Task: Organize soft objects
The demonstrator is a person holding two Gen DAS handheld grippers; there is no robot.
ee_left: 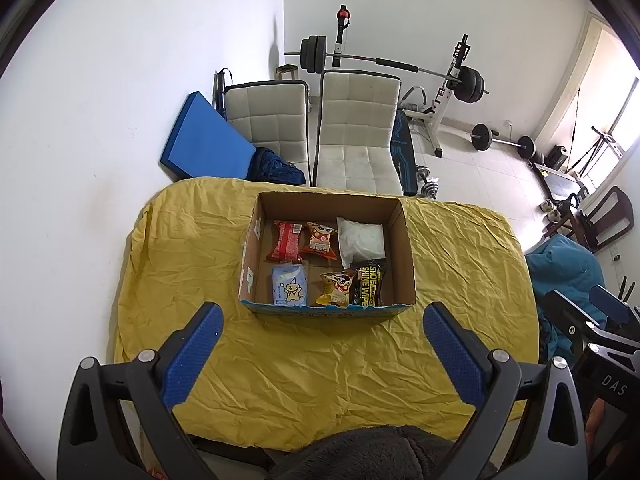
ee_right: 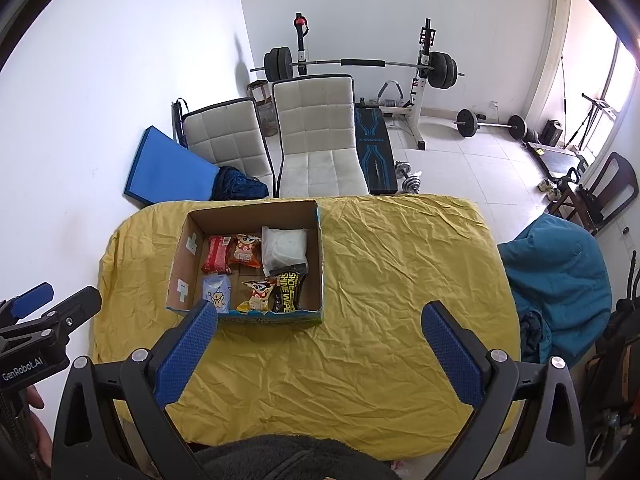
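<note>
Left gripper [ee_left: 322, 322] with blue ribbed pads and black arms: spread wide, grasping nothing, poised above the crumpled yellow cloth [ee_left: 328, 380] covering the table, just short of the open brown cardboard box [ee_left: 406, 248]

Right gripper [ee_right: 318, 320] of the same make: likewise released and bare, over the cloth to the right of the box, left pad overlapping the near box wall in view

Inside the box, six soft packets in two rows: red snack packet [ee_left: 286, 242], orange cartoon packet [ee_left: 320, 240] and white plastic pouch [ee_left: 362, 242] at the back; pale blue tissue pack [ee_left: 290, 286], yellow cartoon packet [ee_left: 336, 288] and black shoe-wipes packet [ee_left: 368, 282] at the front

Beyond the table, two white padded chairs [ee_left: 356, 136] and a barbell rack [ee_left: 448, 76]
</note>
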